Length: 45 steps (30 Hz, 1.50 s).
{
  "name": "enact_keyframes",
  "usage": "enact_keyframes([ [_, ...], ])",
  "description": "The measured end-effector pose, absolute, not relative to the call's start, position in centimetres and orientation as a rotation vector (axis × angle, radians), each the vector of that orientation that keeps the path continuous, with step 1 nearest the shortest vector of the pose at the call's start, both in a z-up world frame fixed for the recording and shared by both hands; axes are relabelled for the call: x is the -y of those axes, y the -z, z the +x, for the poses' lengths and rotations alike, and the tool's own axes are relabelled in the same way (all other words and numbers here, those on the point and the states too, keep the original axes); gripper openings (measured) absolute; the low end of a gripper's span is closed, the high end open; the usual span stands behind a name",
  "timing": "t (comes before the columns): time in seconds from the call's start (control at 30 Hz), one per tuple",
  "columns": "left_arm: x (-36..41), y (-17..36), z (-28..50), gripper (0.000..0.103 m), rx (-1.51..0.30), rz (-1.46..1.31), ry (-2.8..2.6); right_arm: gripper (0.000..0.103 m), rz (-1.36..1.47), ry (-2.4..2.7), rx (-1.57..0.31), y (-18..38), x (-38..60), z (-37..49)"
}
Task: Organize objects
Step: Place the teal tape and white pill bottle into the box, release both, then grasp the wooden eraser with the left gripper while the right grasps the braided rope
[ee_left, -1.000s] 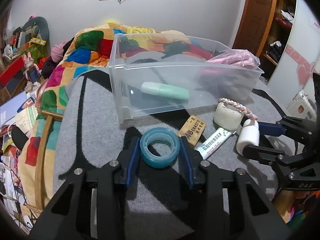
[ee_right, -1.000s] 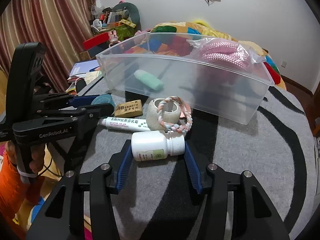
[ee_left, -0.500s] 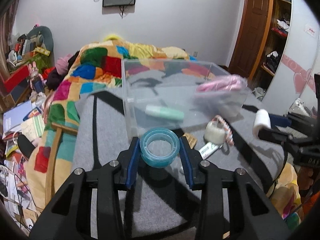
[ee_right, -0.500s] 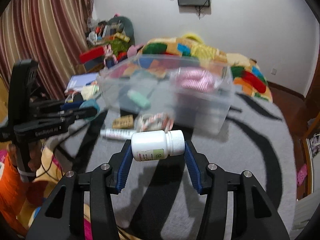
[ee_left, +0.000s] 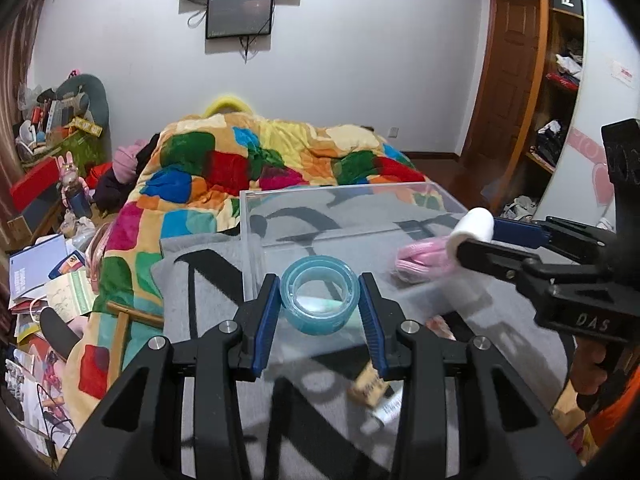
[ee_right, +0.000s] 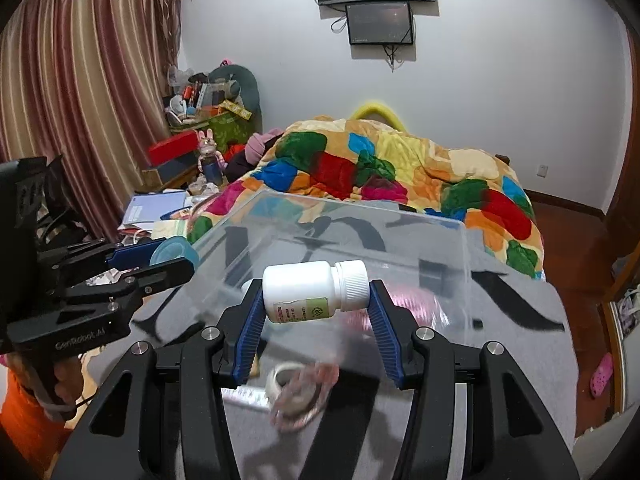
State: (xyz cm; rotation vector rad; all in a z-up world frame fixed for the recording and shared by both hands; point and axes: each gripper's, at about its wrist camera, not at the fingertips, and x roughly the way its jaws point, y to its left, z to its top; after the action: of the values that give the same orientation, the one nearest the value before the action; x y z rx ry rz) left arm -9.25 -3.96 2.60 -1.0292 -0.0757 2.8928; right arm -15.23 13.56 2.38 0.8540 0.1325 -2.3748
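Observation:
My left gripper is shut on a blue tape roll, held in the air over the near edge of the clear plastic bin. My right gripper is shut on a white pill bottle lying sideways, raised above the bin; the bottle also shows in the left wrist view. Inside the bin lie a pink knitted bundle in a bag and a pale green item, partly hidden behind the tape.
On the grey patterned cloth below lie an eraser, a white tube and a white roll with a braided band. A colourful quilt lies behind the bin. Clutter fills the floor at left.
Both grippers have risen from the cloth with their objects, up to and over the bin. The eraser, tube and white roll stay on the cloth below.

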Motion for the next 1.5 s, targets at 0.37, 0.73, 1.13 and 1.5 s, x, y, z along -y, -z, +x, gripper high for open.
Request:
enact_keyframes([
  [0.37, 4.0, 0.2, -13.2, 0.038, 0.074, -1.160, -2.845, 0.047, 0.958, 2.327, -0.263, 0.5, -9.9, -18.6],
  [0.73, 4.1, -0.1, -12.5, 0.046, 0.094, -1.161, -2.825, 0.049, 1.022, 2.279, -0.222, 1.2, -10.4, -19.3],
  [1.13, 3.5, -1.5, -8.4, 0.063, 0.044, -1.076, -2.852, 0.052, 0.914, 2.288, -0.229, -0.7, -12.6, -14.5],
  [1.5, 2.2, 2.9, -7.4, 0.063, 0.015, -1.225, -2.745, 0.052, 1.016, 2.198, -0.249, 3.8, -14.0, -11.6],
])
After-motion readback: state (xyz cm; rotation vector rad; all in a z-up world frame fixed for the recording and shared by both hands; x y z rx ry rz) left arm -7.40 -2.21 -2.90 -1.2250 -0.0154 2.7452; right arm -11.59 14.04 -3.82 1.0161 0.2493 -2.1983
